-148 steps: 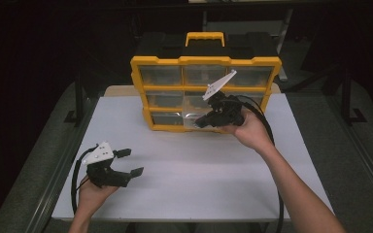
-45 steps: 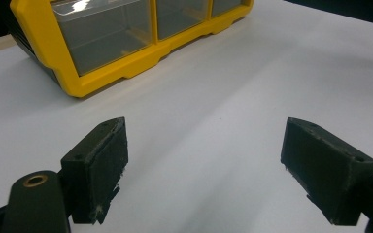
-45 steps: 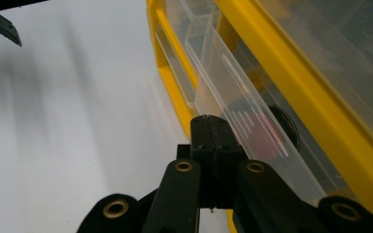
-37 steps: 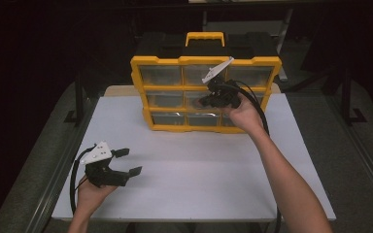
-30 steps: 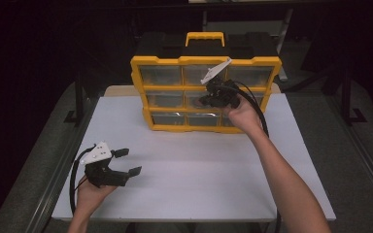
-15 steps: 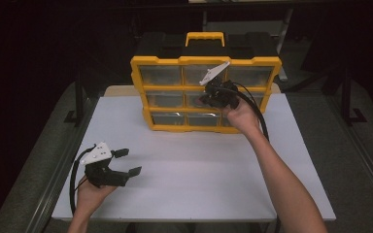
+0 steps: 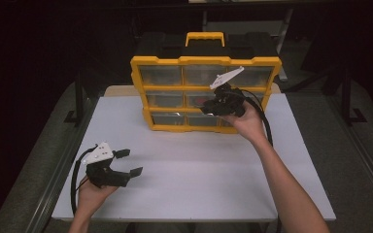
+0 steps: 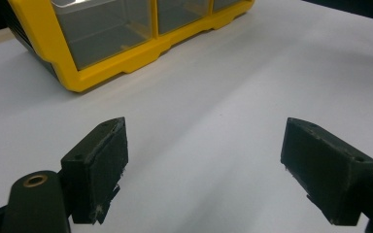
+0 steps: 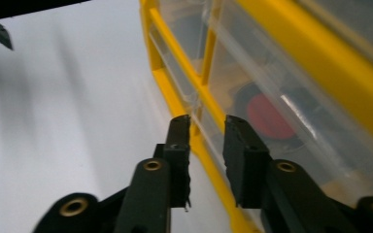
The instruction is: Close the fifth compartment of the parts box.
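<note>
High view looks down on a white table [image 7: 189, 174] with a yellow organizer case [image 7: 205, 92] standing upright at its far side, black handle section on top and clear drawers facing the person. At the near left, the left gripper [image 7: 128, 162] rests low over the table in the person's left hand [image 7: 93, 191], well apart from the case; its jaws stand wide apart with nothing between them, as the left gripper view confirms, where bare tabletop [image 8: 213, 121] lies between the two black pads [image 8: 102, 160] and the lower corner of the case [image 8: 102, 58] shows beyond. The right gripper [image 7: 205, 108] is held by the right hand [image 7: 245, 121] up against the front of the case, at the middle row of drawers. In the right gripper view its jaws [image 9: 206, 145] have just been opening and now stand a little apart, at the edge of a clear drawer [image 9: 252, 97] with a red and black object [image 9: 267, 116] inside; whether the pads touch the drawer's lip is hard to tell.
</note>
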`<state>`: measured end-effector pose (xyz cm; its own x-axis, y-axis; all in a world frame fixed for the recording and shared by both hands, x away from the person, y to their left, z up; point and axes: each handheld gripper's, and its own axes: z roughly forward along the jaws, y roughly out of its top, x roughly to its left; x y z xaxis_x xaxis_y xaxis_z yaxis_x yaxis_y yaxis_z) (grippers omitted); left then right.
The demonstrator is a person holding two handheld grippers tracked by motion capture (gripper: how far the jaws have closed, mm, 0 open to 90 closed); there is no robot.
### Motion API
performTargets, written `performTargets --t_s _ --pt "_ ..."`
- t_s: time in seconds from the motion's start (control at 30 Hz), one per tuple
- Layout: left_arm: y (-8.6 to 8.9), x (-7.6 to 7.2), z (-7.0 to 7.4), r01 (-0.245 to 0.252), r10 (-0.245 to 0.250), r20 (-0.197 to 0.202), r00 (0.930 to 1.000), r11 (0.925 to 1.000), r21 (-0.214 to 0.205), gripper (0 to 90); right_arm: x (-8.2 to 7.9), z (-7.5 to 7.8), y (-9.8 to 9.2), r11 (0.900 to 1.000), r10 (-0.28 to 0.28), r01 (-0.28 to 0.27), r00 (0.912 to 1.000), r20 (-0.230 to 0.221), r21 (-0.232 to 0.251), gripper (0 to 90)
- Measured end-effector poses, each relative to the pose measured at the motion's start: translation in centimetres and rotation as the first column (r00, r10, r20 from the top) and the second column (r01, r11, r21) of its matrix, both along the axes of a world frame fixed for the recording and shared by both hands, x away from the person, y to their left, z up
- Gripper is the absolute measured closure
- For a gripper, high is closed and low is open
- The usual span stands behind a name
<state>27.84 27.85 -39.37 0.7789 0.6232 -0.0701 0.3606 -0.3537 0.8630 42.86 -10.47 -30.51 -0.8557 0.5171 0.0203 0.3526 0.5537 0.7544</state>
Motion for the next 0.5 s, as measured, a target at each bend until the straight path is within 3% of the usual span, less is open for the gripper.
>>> performTargets --t_s 0.13,0.37,0.5 --pt "-0.1 0.1 -0.1 0.003 -0.003 -0.009 1.0000 1.0000 0.002 17.1 -0.5 -1.2 -0.7 0.9989 0.007 -0.005 0.9994 -0.033 0.046 58.9" --pt "-0.1 0.2 -0.3 0.005 -0.005 -0.024 0.9997 0.9999 0.013 16.8 -1.4 -2.9 -1.7 0.9990 -0.009 0.011 0.9991 -0.041 0.044 47.7" --pt "-0.1 0.3 -0.4 0.004 -0.003 -0.028 0.9996 0.9998 0.019 16.9 -1.8 -3.3 -2.4 0.9965 -0.032 0.037 0.9973 -0.066 0.075 42.7"
